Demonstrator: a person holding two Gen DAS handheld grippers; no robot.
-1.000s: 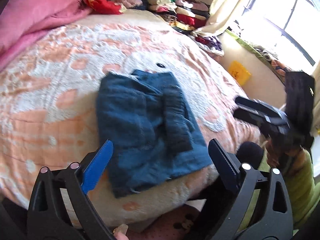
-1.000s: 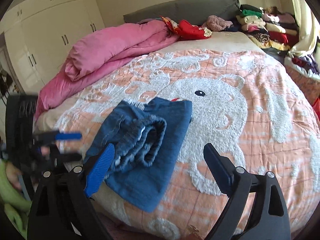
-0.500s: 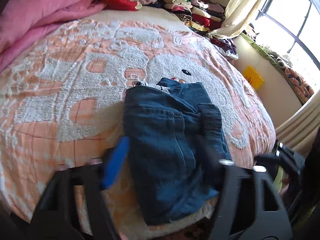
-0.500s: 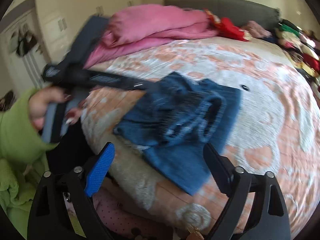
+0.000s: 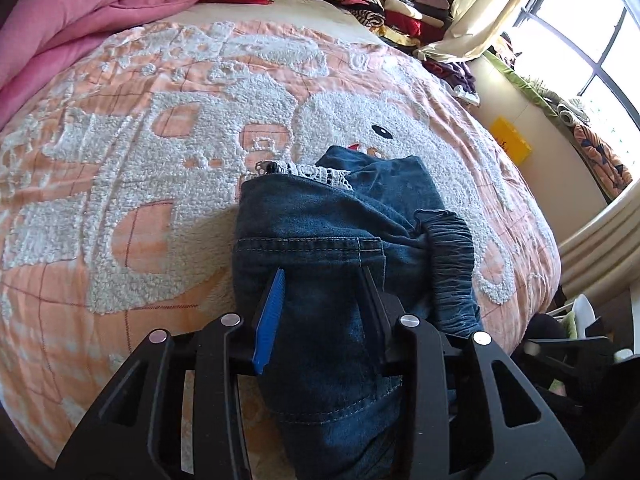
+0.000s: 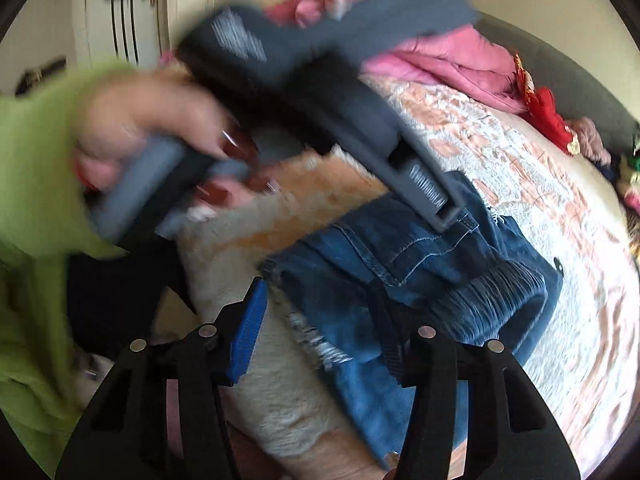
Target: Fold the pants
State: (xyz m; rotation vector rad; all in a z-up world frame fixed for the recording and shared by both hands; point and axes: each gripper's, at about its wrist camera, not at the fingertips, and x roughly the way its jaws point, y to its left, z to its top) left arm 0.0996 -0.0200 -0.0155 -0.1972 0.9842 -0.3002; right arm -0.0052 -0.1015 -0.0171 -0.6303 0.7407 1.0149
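The folded blue denim pants [image 5: 340,248] lie at the near edge of the bed; they also show in the right wrist view [image 6: 420,276]. My left gripper [image 5: 322,284] is over the pants' near end, its jaws partly closed with denim between the fingers. My right gripper [image 6: 316,312] hovers at the pants' frayed edge, jaws narrowed but still apart, holding nothing clearly. The left gripper's body, held by a hand in a green sleeve, crosses the right wrist view [image 6: 320,80], blurred.
The bed has a peach and white tufted blanket [image 5: 160,140]. A pink duvet [image 5: 80,12] lies at the far left, stacked clothes [image 5: 380,4] at the far right, a window [image 5: 580,40] beyond. White wardrobes [image 6: 180,0] stand behind the hand.
Both grippers have moved in onto the pants' near edge and their jaws have narrowed from wide open. The left gripper now straddles the denim.
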